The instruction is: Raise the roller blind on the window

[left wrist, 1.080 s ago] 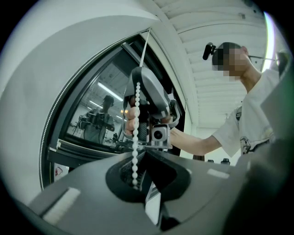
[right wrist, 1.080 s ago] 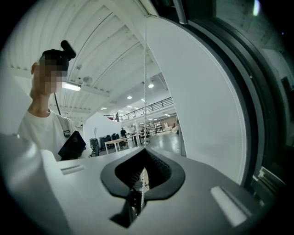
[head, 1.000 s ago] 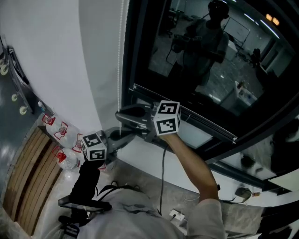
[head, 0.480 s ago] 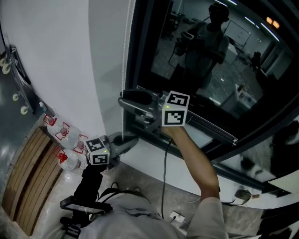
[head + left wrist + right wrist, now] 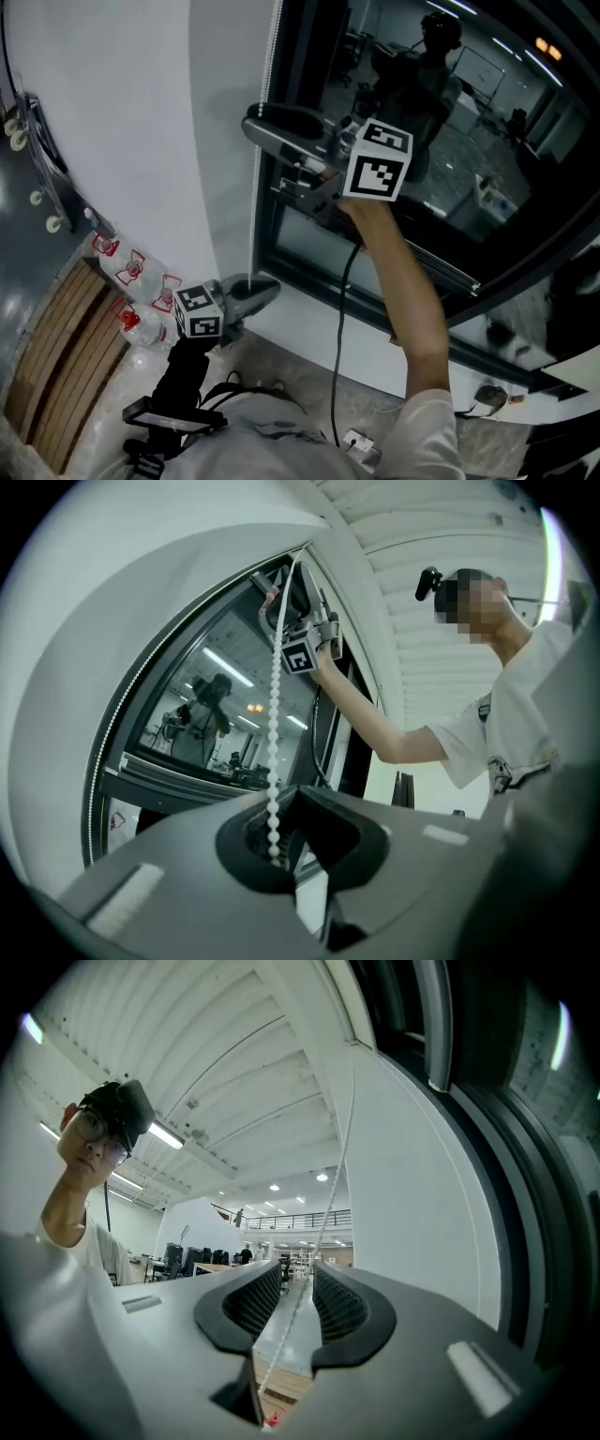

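Chain (image 5: pixel 274 696) is running straight up. We're clamping it low with the left fingers (image 5: pixel 169 864), while the right fingers (image 5: pixel 394 1321) are just opening, loose around it higher up.

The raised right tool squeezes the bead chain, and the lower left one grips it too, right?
No: the fingers of the right gripper have just been opening and stand apart, the bead chain loose between them, as the right gripper view shows. The left gripper does grip it.
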